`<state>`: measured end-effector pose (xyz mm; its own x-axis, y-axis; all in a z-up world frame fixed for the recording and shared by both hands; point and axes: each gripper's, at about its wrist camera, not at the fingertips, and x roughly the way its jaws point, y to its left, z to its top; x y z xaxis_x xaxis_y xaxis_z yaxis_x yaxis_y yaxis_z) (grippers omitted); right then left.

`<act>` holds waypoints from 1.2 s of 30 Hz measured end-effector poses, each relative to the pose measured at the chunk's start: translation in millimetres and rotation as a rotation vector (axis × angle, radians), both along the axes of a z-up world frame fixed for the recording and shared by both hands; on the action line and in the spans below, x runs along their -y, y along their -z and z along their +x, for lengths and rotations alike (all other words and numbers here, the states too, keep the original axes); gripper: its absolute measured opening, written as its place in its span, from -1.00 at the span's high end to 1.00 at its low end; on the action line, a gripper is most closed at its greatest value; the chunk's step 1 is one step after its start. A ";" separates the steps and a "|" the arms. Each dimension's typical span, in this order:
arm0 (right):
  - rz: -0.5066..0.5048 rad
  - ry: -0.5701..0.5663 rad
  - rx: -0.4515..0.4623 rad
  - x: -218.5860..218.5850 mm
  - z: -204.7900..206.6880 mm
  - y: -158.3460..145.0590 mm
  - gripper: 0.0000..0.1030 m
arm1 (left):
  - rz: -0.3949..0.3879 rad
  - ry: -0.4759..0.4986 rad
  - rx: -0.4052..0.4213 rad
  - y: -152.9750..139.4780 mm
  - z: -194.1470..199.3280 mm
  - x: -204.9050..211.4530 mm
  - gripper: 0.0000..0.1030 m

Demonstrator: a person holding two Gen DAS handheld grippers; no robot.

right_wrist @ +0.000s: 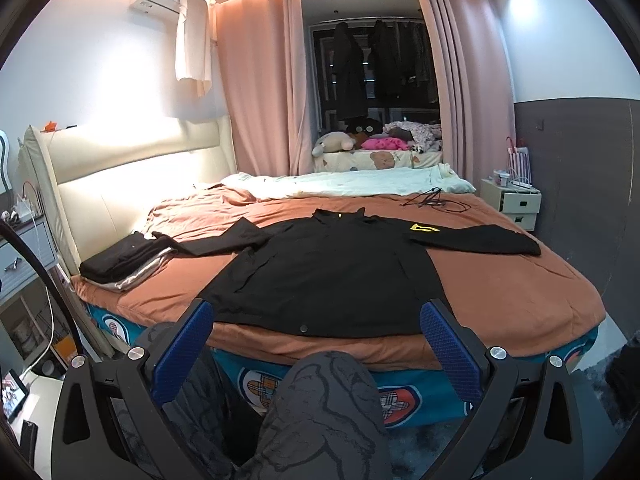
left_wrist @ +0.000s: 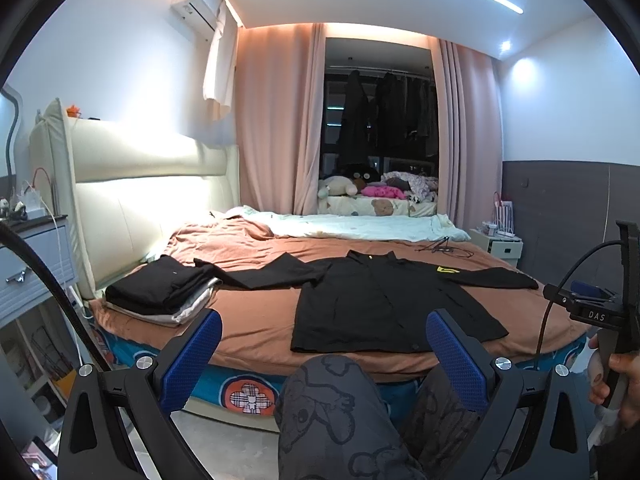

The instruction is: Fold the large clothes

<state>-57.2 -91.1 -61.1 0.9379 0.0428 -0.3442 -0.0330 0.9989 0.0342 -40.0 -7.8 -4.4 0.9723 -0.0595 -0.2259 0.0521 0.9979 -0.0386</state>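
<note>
A large black long-sleeved shirt (left_wrist: 380, 304) (right_wrist: 320, 276) lies spread flat on the brown bed sheet (left_wrist: 256, 332) (right_wrist: 500, 292), sleeves stretched out left and right, a yellow patch (left_wrist: 447, 269) (right_wrist: 423, 228) near the right shoulder. My left gripper (left_wrist: 324, 344) is open, held back from the bed's near edge, with nothing between its blue pads (left_wrist: 192, 364). My right gripper (right_wrist: 318, 340) is open too, short of the shirt's hem, and shows at the right edge of the left wrist view, in a hand (left_wrist: 616, 380).
A stack of folded dark and grey clothes (left_wrist: 160, 292) (right_wrist: 124, 262) sits at the bed's left by the headboard. A pale quilt (left_wrist: 352, 226) and a black cable (right_wrist: 432, 200) lie farther back. Nightstands (left_wrist: 32, 264) (right_wrist: 512, 200) flank the bed. The person's knee (left_wrist: 332, 408) is below the grippers.
</note>
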 end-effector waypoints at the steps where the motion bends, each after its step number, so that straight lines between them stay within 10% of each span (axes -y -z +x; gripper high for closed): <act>1: 0.003 -0.001 -0.001 2.5 -0.9 -0.2 -1.00 | -0.001 0.000 0.000 -2.1 0.7 0.8 -0.99; 36: 0.022 -0.017 -0.012 11.4 42.4 -7.7 -1.00 | -0.014 -0.005 -0.045 -14.6 52.4 0.9 -0.99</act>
<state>-14.8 -102.6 -53.4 0.9328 0.0664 -0.3543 -0.0493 0.9972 0.0570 12.4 -8.6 10.2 0.9615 -0.0585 -0.2684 0.0455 0.9975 -0.0543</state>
